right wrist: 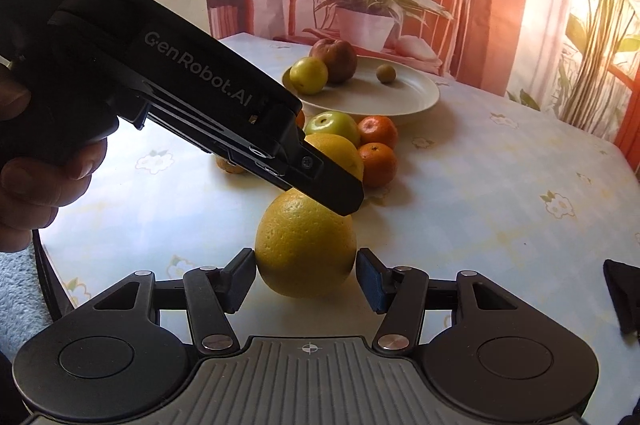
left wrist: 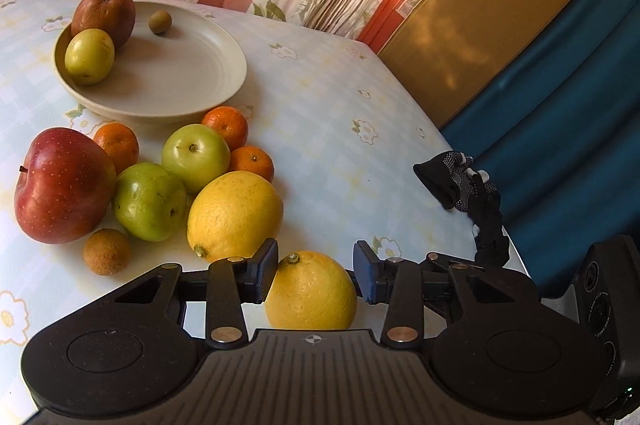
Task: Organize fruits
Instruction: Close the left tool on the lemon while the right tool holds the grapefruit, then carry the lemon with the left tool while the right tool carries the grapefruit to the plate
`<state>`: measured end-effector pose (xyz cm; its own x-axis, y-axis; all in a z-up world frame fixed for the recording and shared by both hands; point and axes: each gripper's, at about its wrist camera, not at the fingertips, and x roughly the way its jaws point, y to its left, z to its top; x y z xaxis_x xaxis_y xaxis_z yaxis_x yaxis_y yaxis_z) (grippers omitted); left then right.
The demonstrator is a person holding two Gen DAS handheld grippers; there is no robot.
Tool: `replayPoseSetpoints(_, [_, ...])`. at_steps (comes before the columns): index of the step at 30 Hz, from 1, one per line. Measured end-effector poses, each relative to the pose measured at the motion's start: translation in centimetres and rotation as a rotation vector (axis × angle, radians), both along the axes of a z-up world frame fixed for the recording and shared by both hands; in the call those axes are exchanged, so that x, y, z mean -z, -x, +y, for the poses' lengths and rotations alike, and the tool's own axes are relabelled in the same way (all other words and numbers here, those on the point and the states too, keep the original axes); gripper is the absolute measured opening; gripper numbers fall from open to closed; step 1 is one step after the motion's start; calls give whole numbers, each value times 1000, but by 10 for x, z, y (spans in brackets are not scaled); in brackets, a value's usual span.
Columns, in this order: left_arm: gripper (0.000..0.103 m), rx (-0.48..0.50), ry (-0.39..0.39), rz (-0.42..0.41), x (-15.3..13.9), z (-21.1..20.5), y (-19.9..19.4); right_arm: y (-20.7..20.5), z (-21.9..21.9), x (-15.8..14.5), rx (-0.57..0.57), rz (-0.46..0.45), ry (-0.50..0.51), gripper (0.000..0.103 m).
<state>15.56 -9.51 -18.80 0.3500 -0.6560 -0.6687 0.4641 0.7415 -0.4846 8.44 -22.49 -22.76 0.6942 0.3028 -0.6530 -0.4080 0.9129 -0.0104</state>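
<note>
A yellow citrus fruit (left wrist: 312,293) rests on the tablecloth near the front edge. My left gripper (left wrist: 316,275) has both pads against its sides, stem end up. In the right wrist view the same citrus (right wrist: 306,249) fills the gap of my right gripper (right wrist: 306,279), whose pads meet its flanks. There the left gripper (right wrist: 344,199) reaches in from the left, with one finger lying over the fruit's top. The cream plate (left wrist: 224,93) at the back holds a brown apple (left wrist: 105,15), a yellow-green fruit (left wrist: 90,55) and a small olive fruit (left wrist: 160,21).
Loose fruit lies before the plate: a red apple (left wrist: 64,185), two green apples (left wrist: 149,201), three tangerines (left wrist: 254,163), a bigger yellow citrus (left wrist: 236,215) and a small brown fruit (left wrist: 106,251). A black glove (left wrist: 460,185) hangs at the table's right edge. A person's hand (right wrist: 24,165) grips the left tool.
</note>
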Motion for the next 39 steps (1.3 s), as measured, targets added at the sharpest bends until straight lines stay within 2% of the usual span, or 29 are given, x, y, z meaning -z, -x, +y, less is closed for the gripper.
replayPoseSetpoints(4, [44,-6,49,32,4,7,-3,0,-11,2,3,17,-61,50])
replayPoseSetpoints(7, [47,-18,75,19,6,12,-1,-1,-24,4,26,44,-139,50])
replayPoseSetpoints(11, [48,32,50,8,8,1,2,1,-34,7,38,52,-196,50])
replayPoseSetpoints(21, [49,76,43,-9,12,-2,2,0,-32,9,50,41,-186,53])
replayPoseSetpoints(27, [49,74,49,-4,12,-2,1,-3,-34,15,55,61,-226,50])
replayPoseSetpoints(29, [48,74,50,-8,10,-2,2,-2,-32,13,54,56,-210,50])
replayPoseSetpoints(34, [48,62,86,-56,-11,2,-2,-6,-31,-8,38,9,-192,50])
replayPoseSetpoints(39, [49,33,96,-132,-42,6,-19,-31,-24,-44,-5,-35,-143,50])
